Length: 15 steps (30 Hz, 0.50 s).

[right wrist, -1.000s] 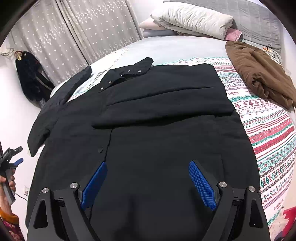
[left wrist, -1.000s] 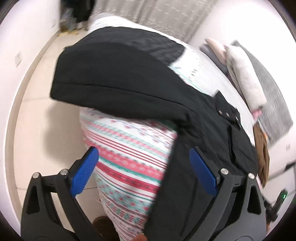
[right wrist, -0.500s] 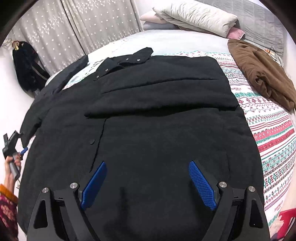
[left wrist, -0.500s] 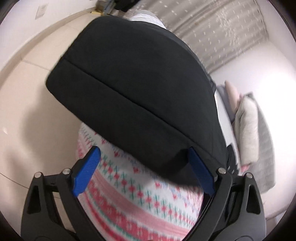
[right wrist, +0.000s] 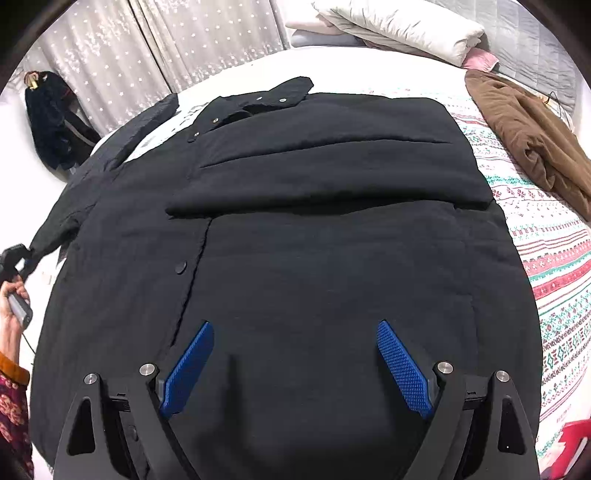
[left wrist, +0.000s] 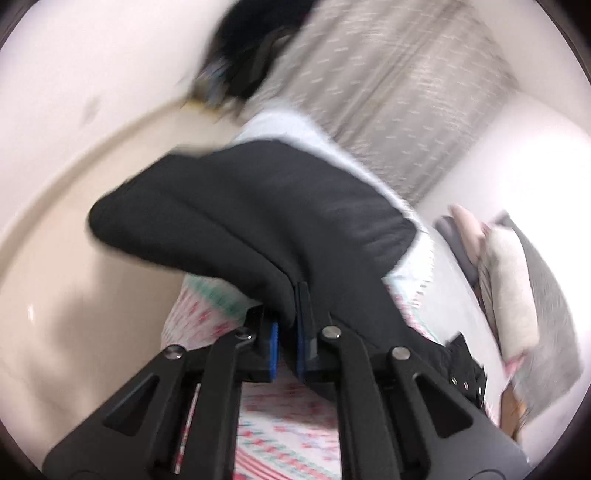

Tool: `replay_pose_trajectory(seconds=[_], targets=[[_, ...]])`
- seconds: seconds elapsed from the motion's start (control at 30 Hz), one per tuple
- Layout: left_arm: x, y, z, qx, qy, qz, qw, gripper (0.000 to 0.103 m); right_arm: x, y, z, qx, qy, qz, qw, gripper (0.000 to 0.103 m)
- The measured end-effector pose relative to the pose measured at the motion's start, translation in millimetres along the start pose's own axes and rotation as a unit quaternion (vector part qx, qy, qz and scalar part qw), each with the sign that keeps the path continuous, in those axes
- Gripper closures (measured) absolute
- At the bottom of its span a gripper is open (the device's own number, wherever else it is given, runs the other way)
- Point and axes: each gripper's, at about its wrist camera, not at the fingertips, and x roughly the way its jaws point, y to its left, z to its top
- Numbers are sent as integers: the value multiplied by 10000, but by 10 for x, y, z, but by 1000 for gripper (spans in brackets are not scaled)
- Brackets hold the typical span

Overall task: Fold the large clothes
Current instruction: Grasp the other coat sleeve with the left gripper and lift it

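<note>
My left hand-held gripper (left wrist: 286, 338), which stood wide open a second ago with the sleeve cuff lying loose ahead of it, is now clamped on the sleeve (left wrist: 255, 221) of the black coat (right wrist: 295, 258); the cloth sits pinched between the blue pads (left wrist: 273, 345). The left wrist view is blurred. In the right wrist view the same gripper (right wrist: 14, 258) shows at the far left edge, held in my left hand (right wrist: 13, 306), with the sleeve end drawn out to it past the side of the bed (right wrist: 546, 266).

My right hand-held gripper (right wrist: 291, 354) is as before: jaws spread wide, nothing between them, hovering above the near hem of the coat, which fills a little more of that view than a second ago.

The coat lies flat across the patterned bedspread, collar (right wrist: 258, 99) at the far end, its right sleeve already folded across the chest. The right edge of the coat runs parallel to a bare strip of bedspread. A brown garment (right wrist: 528, 136) lies further right and far, well apart from the coat. Pillows (right wrist: 399, 26) sit at the far end of the bed. Left of the bed, under the held sleeve, the floor (left wrist: 110, 295) is open as far as the wall.
</note>
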Motion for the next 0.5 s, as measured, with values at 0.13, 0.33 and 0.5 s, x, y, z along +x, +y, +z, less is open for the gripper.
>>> replay_pose_trajectory(seconds=[0.13, 0.33, 0.5], targets=[[-282, -673, 154, 904, -287, -503, 9942, 96, -64, -19, 27, 38, -103, 186, 9998, 12], [-464, -1594, 49, 2002, -283, -1272, 9710, 96, -102, -81, 41, 123, -201, 196, 9995, 12], [-509, -2117, -299, 2580, 109, -1776, 9496, 96, -87, -112, 40, 170, -190, 192, 9995, 12]])
